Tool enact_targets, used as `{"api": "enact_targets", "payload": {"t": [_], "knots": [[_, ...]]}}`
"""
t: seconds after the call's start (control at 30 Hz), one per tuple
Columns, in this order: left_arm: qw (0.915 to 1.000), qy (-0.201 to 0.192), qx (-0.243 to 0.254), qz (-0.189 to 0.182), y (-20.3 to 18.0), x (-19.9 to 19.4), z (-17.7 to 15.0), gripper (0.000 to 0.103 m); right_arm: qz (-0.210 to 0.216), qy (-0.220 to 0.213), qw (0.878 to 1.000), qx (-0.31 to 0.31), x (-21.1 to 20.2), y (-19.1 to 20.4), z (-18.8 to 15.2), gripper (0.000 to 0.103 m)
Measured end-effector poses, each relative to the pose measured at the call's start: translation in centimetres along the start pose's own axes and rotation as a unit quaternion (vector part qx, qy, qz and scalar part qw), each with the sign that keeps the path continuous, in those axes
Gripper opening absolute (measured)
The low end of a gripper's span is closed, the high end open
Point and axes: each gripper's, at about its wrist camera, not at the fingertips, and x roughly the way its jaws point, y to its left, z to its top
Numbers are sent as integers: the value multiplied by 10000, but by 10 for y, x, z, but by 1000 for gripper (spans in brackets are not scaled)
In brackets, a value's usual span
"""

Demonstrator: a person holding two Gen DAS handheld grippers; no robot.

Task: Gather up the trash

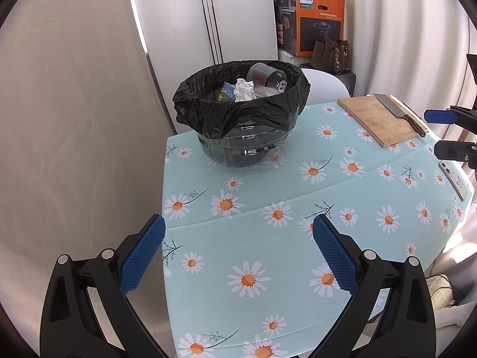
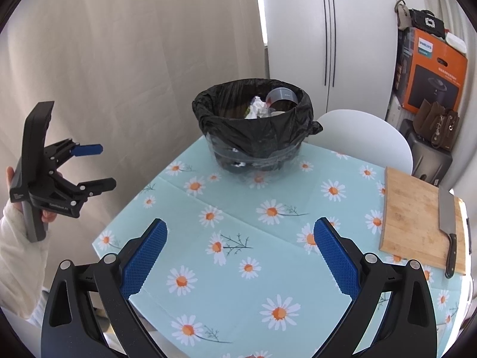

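A clear bin lined with a black bag [image 1: 238, 110] stands at the far side of the daisy tablecloth [image 1: 268, 238]. Inside it lie a crumpled white tissue [image 1: 244, 89], a clear plastic cup [image 1: 266, 79] and a blue-green packet [image 1: 228, 91]. The bin also shows in the right wrist view [image 2: 256, 128]. My left gripper [image 1: 238, 232] is open and empty, well short of the bin; it shows from the side in the right wrist view [image 2: 103, 167]. My right gripper [image 2: 240, 235] is open and empty above the near table; its fingertips show at the right edge [image 1: 441, 132].
A wooden cutting board [image 2: 417, 220] with a cleaver [image 2: 447, 217] lies at the table's right. A white chair [image 2: 366, 137] stands behind the table. An orange box [image 2: 432, 71] and brown bag [image 2: 438, 125] stand at the back right. A phone [image 1: 454, 179] lies at the table's right edge.
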Motion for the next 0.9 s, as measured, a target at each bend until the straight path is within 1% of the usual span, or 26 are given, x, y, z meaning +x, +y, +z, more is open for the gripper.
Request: {"api": "enact_targets", "payload": {"t": [0.23,0.4,0.57,0.7,0.9], "knots": [[10000,19,3,-4,1,0,-2,97,-30,30,10000,-8,1,2,-1,95],[10000,38,58,25,0,0,-4,97,-93,-29,10000,-4,-2,3,-1,95],[9999,19,100,-30,-3,-1,-4,97,-113,-12,9999,-5,-4,4,-3,95],[9999,-9,117,-34,-3,-3,-3,97,-213,4,9998,-44,-3,5,-4,95],[9999,-30,134,-33,-4,-5,-2,97,-174,-2,9998,-11,-3,5,-6,95]]}}
